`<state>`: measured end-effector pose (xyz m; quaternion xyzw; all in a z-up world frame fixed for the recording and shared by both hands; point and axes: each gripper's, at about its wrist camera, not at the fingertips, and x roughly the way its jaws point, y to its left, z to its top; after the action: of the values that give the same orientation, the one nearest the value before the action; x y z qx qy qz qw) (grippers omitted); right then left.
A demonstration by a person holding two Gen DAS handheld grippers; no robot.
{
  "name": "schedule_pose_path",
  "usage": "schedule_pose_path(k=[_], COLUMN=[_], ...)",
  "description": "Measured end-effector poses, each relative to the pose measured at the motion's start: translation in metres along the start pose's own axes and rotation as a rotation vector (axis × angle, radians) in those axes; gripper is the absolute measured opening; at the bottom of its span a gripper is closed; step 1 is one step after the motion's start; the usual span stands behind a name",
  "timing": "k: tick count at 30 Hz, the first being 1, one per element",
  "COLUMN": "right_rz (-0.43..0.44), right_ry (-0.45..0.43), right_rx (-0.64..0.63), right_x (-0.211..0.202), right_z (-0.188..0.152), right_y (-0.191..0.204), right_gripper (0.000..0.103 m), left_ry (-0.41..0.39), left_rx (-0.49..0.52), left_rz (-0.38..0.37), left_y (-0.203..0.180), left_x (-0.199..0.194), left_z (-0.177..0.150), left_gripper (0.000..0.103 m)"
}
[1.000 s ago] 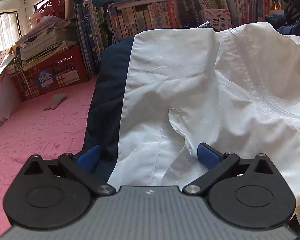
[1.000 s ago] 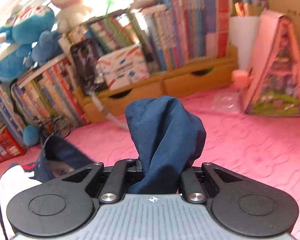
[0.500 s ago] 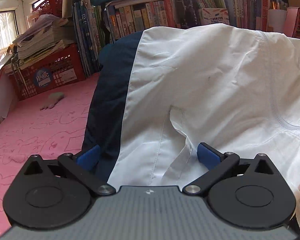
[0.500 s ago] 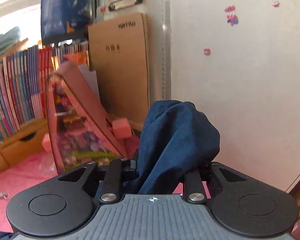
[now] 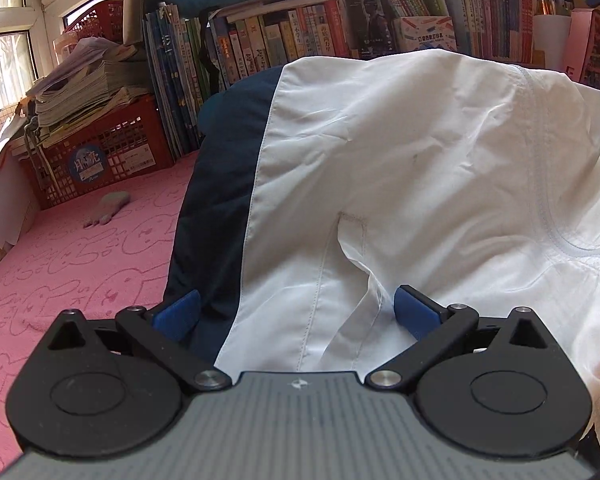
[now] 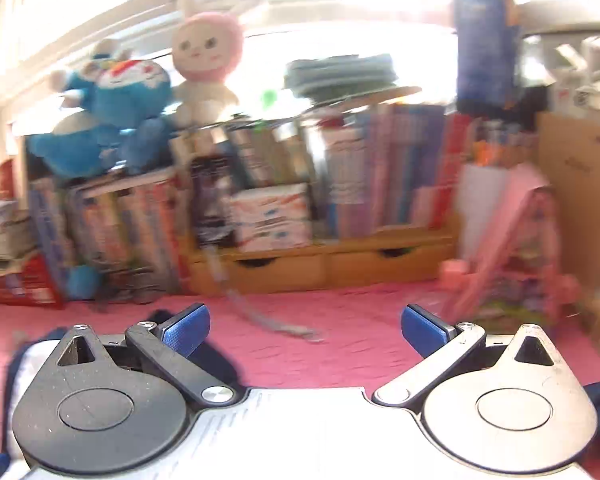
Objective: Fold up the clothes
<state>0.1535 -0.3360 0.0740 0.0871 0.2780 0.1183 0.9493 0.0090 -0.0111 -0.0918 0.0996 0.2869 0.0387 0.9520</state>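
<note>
Behind white garment point(image 5: 400, 168), red crate point(image 5: 100, 152) label, writing unreadable

Left wrist view: looks forward and down along fingers point(image 5: 176, 314), very close to white-and-navy garment point(image 5: 420, 184), facing book row point(image 5: 300, 36). Right wrist view: blurred, higher over pink cover point(image 6: 320, 348), facing same book row point(image 6: 360, 184). Shared: books, pink cover, red crate point(image 5: 100, 148).

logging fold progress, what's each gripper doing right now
left gripper: jaws wide, white and navy garment between them, not pinched.
right gripper: just opened, empty.
</note>
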Motion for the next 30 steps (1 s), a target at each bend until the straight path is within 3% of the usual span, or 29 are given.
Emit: schedule_pose_path(k=[5,9,10,11,12,13,16,21,25,28,30], right_rz=[0.147,0.12,0.119,0.118,0.117,0.119,0.137,0.132,0.072,-0.02,0.016], right_ry=[0.174,0.343,0.371,0.377,0.375,0.366,0.25,-0.015,-0.181,-0.191,-0.121], right_rx=[0.038,0.104,0.122,0.137,0.153,0.169,0.186,0.199,0.159,0.105,0.104], right_x=[0.102,0.168,0.175,0.176,0.173,0.169,0.135,0.044,-0.028,-0.056,-0.059], right_z=[-0.009,-0.039,-0.046,-0.051,-0.054,-0.056,-0.044,-0.006,-0.015,-0.034,-0.044], right_y=[0.081,0.114,0.117,0.118,0.116,0.113,0.093,0.05,0.032,0.012,-0.002], right_gripper=[0.103,0.099,0.091,0.059,0.019,0.012,0.009,0.009,0.006,0.005,0.01], left_ry=[-0.004,-0.006,-0.008,-0.009,-0.009,-0.008,-0.005,-0.019,-0.013,0.001,-0.001], left_rx=[-0.002,-0.007,-0.008,-0.009,-0.011,-0.014,-0.023,-0.007,-0.014,-0.029,-0.022], left_rz=[-0.01,-0.017,-0.02,-0.023,-0.027,-0.032,-0.047,-0.056,-0.08,-0.097,-0.095], left_y=[0.001,0.002,0.003,0.003,0.003,0.004,0.006,0.003,0.006,0.009,0.008], left_x=[-0.001,-0.002,-0.002,-0.002,-0.002,-0.002,-0.002,-0.004,-0.004,-0.002,-0.003], left_z=[0.0,0.0,0.0,0.0,0.0,0.0,0.0,-0.001,-0.001,-0.001,-0.001], left_gripper=[0.103,0.103,0.103,0.103,0.103,0.103,0.103,0.103,0.103,0.103,0.103])
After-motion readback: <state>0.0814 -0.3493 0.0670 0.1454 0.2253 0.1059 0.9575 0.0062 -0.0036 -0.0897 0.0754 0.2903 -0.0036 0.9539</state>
